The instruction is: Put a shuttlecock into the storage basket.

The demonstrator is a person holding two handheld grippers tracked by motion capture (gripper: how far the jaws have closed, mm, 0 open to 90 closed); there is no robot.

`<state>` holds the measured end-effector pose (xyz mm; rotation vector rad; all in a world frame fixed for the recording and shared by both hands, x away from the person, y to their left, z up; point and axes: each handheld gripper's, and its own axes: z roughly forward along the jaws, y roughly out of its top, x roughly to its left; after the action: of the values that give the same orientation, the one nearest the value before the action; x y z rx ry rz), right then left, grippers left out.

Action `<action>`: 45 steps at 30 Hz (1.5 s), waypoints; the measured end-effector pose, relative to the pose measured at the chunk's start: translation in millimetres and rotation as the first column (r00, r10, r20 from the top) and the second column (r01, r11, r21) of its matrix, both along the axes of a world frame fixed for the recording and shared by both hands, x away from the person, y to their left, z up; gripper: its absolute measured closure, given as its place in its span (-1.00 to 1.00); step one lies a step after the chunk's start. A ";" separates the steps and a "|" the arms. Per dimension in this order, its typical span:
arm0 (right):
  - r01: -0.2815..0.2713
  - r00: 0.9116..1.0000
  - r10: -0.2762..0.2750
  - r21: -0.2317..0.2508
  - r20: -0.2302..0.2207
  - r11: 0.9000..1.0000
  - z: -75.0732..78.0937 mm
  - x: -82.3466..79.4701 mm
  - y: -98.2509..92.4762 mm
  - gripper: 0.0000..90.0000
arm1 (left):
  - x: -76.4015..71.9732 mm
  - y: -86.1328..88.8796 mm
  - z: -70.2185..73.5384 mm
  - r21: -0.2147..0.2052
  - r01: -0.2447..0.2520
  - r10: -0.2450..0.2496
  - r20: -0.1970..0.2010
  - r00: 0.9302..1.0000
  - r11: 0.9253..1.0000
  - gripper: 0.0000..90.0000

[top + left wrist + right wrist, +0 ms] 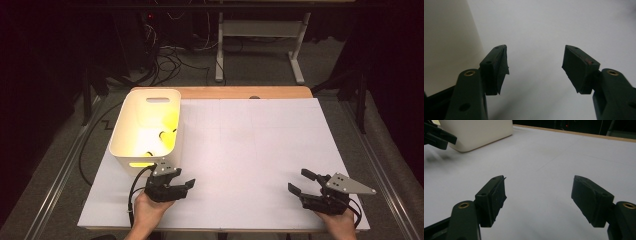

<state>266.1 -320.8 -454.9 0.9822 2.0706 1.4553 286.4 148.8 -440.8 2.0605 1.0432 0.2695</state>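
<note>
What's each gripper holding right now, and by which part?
Nothing. The left gripper and right gripper both have their jaws apart over the white table cover, empty; the left sits beside the cream bin.

We found no text, label, brand, number or sign that could be read. The white tub carried no lettering on the walls we saw, and the white sheet over the table was blank. The black grippers bore no marking that we could make out.
</note>
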 end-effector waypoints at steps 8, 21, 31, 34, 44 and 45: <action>0.001 1.000 -0.001 -0.001 0.000 1.000 0.0 0.1 -0.1 -0.38 | -2.9 6.4 1.3 0.001 -0.011 0.011 0.009 1.000 1.000 -0.16; 0.001 1.000 -0.001 0.000 0.002 1.000 0.1 0.0 -0.4 -0.38 | -9.5 19.8 2.3 -0.004 -0.038 0.038 0.026 0.999 0.999 -0.17; 0.004 1.000 -0.004 -0.001 -0.001 1.000 -0.1 0.2 0.0 -0.38 | -15.1 30.9 0.1 -0.021 -0.061 0.061 0.027 0.998 0.998 -0.17; 0.005 1.000 -0.005 -0.001 -0.001 1.000 0.0 0.1 -0.2 -0.38 | -17.3 33.3 0.8 -0.023 -0.065 0.065 0.032 0.997 0.998 -0.17; 0.006 1.000 -0.006 -0.001 0.000 1.000 0.0 0.0 -0.2 -0.38 | -21.4 40.4 0.2 -0.025 -0.074 0.075 0.037 0.997 0.997 -0.17; 0.006 1.000 -0.006 -0.001 0.000 1.000 0.0 0.0 -0.3 -0.38 | -21.9 41.1 0.2 -0.025 -0.076 0.076 0.038 0.996 0.997 -0.17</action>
<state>266.1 -321.2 -454.8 0.9878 2.0666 1.4516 264.5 189.9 -440.6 1.9895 1.0973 0.3335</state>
